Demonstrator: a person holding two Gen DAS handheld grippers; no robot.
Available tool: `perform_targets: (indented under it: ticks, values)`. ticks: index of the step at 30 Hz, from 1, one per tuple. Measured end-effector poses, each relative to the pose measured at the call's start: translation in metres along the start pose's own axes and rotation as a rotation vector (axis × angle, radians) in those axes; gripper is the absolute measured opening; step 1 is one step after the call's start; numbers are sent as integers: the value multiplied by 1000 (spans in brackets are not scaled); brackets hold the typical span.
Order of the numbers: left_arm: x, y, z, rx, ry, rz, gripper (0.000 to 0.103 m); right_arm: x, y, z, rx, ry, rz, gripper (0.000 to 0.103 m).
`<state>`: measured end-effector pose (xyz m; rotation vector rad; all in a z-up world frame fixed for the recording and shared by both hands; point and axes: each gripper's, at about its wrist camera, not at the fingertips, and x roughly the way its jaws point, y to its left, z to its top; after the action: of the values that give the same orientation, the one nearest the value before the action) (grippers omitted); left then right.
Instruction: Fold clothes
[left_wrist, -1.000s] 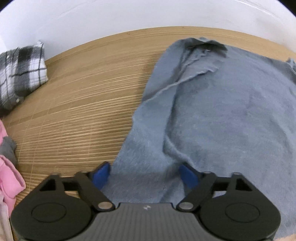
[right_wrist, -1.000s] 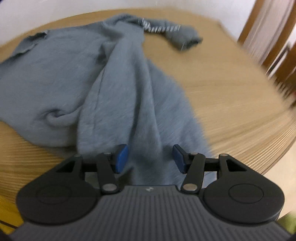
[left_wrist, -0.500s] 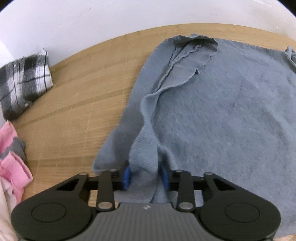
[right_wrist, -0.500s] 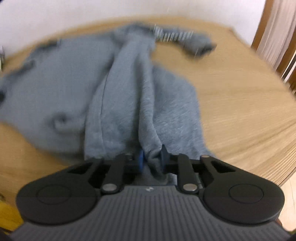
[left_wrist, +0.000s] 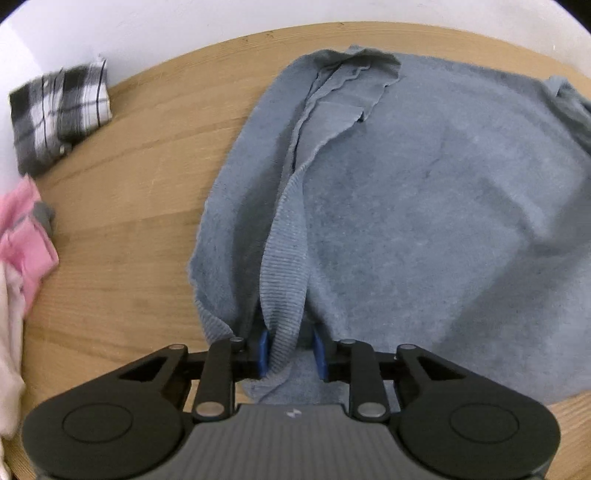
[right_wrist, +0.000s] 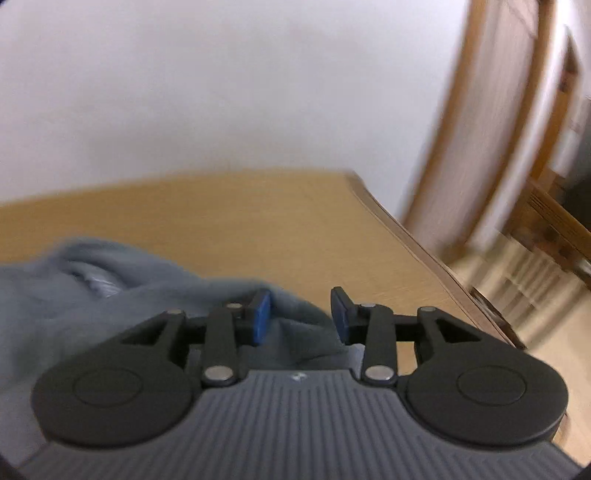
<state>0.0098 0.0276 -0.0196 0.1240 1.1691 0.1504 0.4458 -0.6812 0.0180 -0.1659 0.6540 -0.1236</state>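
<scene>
Left gripper (left_wrist: 289, 354) low over the wooden table (left_wrist: 122, 206), blue pads clamped on a ribbed fold of the grey sweater (left_wrist: 424, 206) spread ahead, right gripper (right_wrist: 300, 314) tilted up toward the wall (right_wrist: 221, 92), pads parted, blurred sweater beneath and left

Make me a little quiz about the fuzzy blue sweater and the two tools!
1. True or false: the left tool pinches a ribbed fold of the fuzzy blue-grey knitted sweater.
2. Which lies nearest the wall: A) the black-and-white checked folded cloth, B) the pink garment?
3. Fill in: the right tool has its jaws ____.

Key: 1 true; 2 A; 3 open.
</scene>
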Motion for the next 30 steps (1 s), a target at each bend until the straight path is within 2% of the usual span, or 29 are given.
perform_targets:
  ticks: [2, 4, 5, 6, 7, 8, 11, 12, 14, 17, 26, 27, 28, 29, 30]
  values:
    - [-11, -5, -4, -7, -7, 5, 30, -14, 11, -10, 29, -33, -33, 40]
    - [-22, -5, -4, -12, -34, -5, 35, -41, 27, -21, -4, -118, 5, 49]
    - [-28, -5, -3, -16, -49, -12, 37, -55, 37, -25, -33, -155, 53, 56]
    - [-32, -5, 0, -23, -62, -16, 42, -67, 51, -28, -68, -181, 135, 62]
    - [-35, -5, 2, -31, -72, -11, 44, -77, 65, -30, -96, -193, 221, 63]
    - [-36, -5, 4, -39, -83, -2, 44, -82, 80, -31, -113, -171, 329, 63]
    - [-37, 2, 7, -50, -113, -7, 45, -91, 147, -35, -148, -33, 675, 61]
    - [-34, 6, 8, -49, -119, -16, 46, -94, 174, -38, -169, 0, 762, 61]
    - [-28, 13, 8, -35, -119, -36, 48, -101, 234, -46, -246, 9, 846, 61]
    - [-17, 23, 3, -13, -113, -64, 49, -101, 323, -51, -373, -13, 868, 61]
    - [10, 61, -16, 45, -90, -196, 49, -81, 466, -34, -317, 101, 844, 59]
    - [13, 65, -17, 41, -85, -207, 49, -79, 482, -32, -311, 113, 841, 35]
    - [15, 70, -18, 29, -85, -217, 50, -77, 498, -30, -305, 126, 838, 16]
    - [16, 76, -19, 17, -84, -228, 50, -75, 514, -28, -298, 138, 835, 10]
    - [18, 82, -20, 2, -81, -241, 54, -73, 530, -26, -292, 151, 832, 10]
